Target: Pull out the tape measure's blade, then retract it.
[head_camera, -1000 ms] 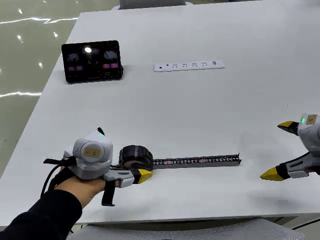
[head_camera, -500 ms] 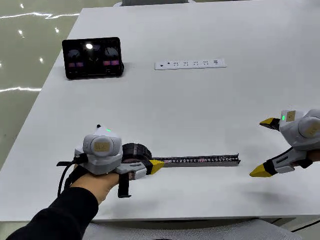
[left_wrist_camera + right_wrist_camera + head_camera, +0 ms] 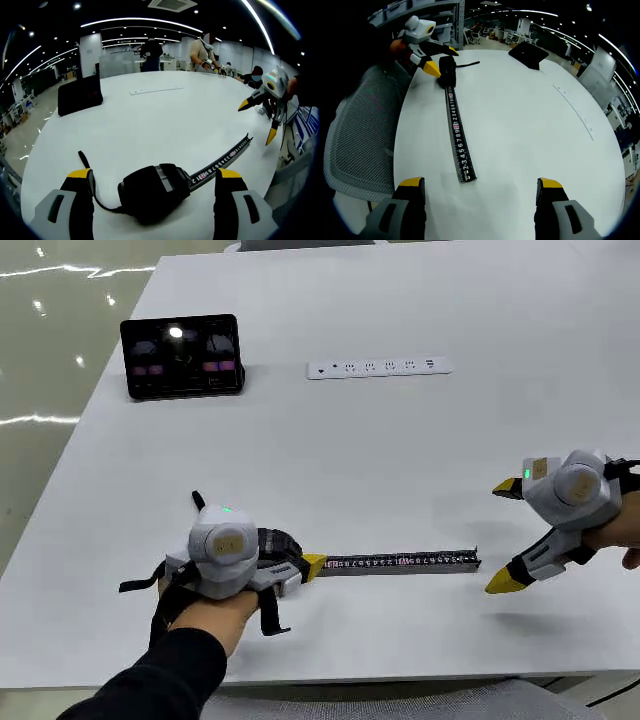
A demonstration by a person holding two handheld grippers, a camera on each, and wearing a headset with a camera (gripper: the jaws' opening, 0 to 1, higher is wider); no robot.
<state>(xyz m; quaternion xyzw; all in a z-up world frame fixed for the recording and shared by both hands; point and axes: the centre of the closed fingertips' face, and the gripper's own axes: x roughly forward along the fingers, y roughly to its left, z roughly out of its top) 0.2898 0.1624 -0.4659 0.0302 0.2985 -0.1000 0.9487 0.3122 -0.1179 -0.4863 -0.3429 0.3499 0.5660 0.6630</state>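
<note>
Head view: on the white desk [image 3: 400, 440], between the jaws of the left hand-held gripper [image 3: 300, 562], the black round tape measure case [image 3: 281, 544], with its dark numbered steel blade [image 3: 400, 561] run out flat toward the right hand-held gripper [image 3: 500, 536] and ending just short of it. Left hand-held gripper view: jaws wide apart, flanking the case [image 3: 152, 192] without pinching it, probably to steady it for retraction. Right hand-held gripper view: jaws spread and empty, the blade tip [image 3: 467, 177] just ahead between them, untouched, presumably free to slide home.
</note>
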